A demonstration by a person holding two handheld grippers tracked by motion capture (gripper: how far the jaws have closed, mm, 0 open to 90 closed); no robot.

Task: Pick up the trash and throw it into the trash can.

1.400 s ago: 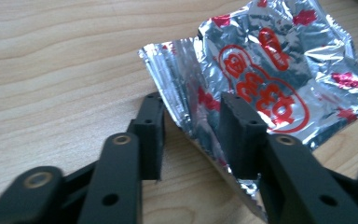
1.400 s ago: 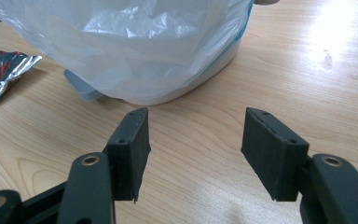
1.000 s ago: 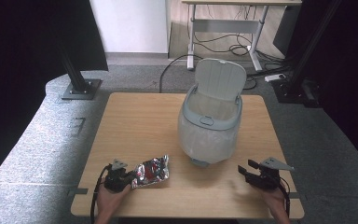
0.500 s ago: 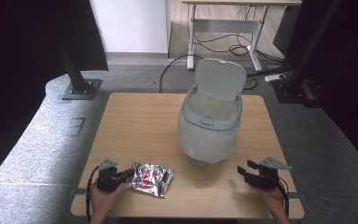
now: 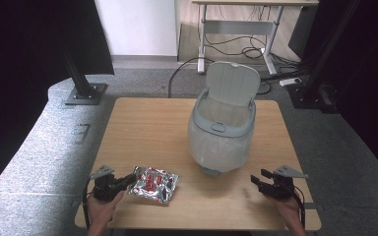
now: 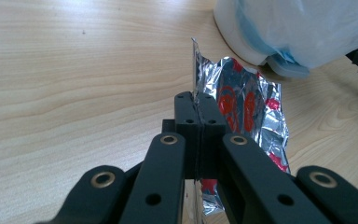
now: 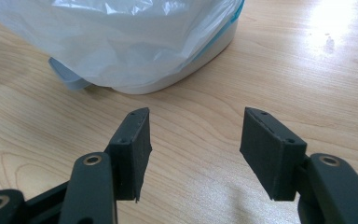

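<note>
A crumpled silver foil wrapper point(image 5: 153, 183) with red print lies near the table's front left. My left gripper point(image 5: 127, 180) is shut on the wrapper's left edge; in the left gripper view the black jaws are pressed together on the foil point(image 6: 242, 105), which stands up between them. A pale grey bin point(image 5: 221, 130) lined with a white bag stands at mid table with its lid tipped up. At the front right my right gripper point(image 5: 256, 183) is open, with bare wood between its fingers point(image 7: 133, 140), just short of the bin's base point(image 7: 135, 51).
The wooden table point(image 5: 147, 128) ends close behind both hands at its front edge. Black stand posts point(image 5: 81, 78) rise off the table's far left and far right, and a desk frame with cables sits behind on the floor.
My left gripper has drawn back to the left with the wrapper's edge in it, and the wrapper now lies flatter and more spread out. The right gripper has stayed put.
</note>
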